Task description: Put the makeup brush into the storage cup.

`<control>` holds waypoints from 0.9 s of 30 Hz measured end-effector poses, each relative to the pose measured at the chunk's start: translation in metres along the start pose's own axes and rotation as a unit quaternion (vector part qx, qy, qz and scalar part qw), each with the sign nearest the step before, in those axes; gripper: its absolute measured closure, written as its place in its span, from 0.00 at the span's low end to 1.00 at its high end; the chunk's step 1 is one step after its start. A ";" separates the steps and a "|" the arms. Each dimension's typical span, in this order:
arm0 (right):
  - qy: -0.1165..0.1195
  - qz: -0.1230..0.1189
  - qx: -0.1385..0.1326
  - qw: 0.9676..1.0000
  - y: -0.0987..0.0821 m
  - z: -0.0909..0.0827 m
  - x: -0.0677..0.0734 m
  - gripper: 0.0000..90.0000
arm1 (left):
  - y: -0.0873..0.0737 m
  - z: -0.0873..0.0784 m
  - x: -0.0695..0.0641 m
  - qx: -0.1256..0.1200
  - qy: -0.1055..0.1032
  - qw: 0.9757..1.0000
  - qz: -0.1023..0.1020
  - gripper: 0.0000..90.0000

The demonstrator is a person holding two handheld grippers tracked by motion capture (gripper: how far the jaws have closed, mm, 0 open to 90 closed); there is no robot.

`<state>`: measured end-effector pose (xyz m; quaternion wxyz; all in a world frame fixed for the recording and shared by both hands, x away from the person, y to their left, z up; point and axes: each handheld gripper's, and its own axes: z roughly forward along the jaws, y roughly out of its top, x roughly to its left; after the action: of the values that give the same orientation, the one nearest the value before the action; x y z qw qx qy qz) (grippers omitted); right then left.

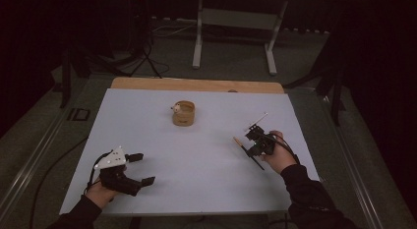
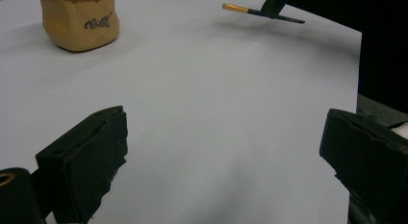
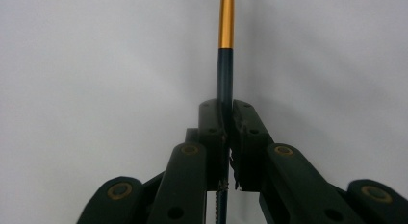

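A slender brush [image 3: 224,80], dark along its handle with a gold-coloured metal band toward one end, sits clamped between the two black jaws of the right tool [image 3: 224,123], which are drawn together tight on the shaft. Seen along those jaws, the handle runs straight up the frame, the gold band beginning just past the jaw tips. From above, the brush [image 1: 244,148] lies at a slant, its gold end pointing toward the middle of the surface and its dark end sticking out the other side of the right tool [image 1: 259,143], held at the right side of the white surface [image 1: 206,185] in a hand wearing a dark sleeve. Whether the brush touches the sheet cannot be told. In the left gripper view it appears far off, the gold tip and dark handle [image 2: 250,11] raised a little over the sheet. The left tool [image 1: 140,167] rests at the near left, its jaws standing wide apart with nothing between them. A tan, rounded pot [image 1: 183,113] with dark lettering on its side stands toward the far middle of the surface, well apart from both tools.
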<state>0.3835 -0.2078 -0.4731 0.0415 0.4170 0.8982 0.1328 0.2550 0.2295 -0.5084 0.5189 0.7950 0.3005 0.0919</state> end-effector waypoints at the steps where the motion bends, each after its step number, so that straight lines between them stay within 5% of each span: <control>1: 0.009 0.000 -0.002 1.000 0.000 -0.001 0.001 0.93 | 0.000 0.000 0.000 0.000 0.000 1.000 0.000 0.04; 10: 0.073 0.014 -0.052 0.996 -0.004 -0.010 0.019 0.93 | -0.001 0.001 0.000 0.002 0.000 1.000 -0.002 0.04; 19: 0.122 0.025 -0.110 0.986 -0.014 -0.018 0.031 0.93 | -0.001 0.004 -0.001 0.006 -0.005 1.000 0.000 0.04; 24: 0.148 0.047 -0.144 0.977 -0.022 -0.019 0.029 0.93 | -0.001 0.004 -0.001 0.006 -0.006 1.000 0.001 0.04; 26: 0.157 0.063 -0.173 0.970 -0.026 -0.020 0.028 0.93 | -0.001 0.005 -0.001 0.005 -0.006 1.000 0.000 0.04; 27: 0.157 0.063 -0.173 0.970 -0.026 -0.020 0.028 0.93 | -0.001 0.005 -0.001 0.005 -0.006 1.000 0.000 0.04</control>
<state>0.3425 -0.2066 -0.4604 -0.0369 0.4329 0.8290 0.3522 0.2560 0.2257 -0.5109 0.5164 0.7982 0.2982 0.0859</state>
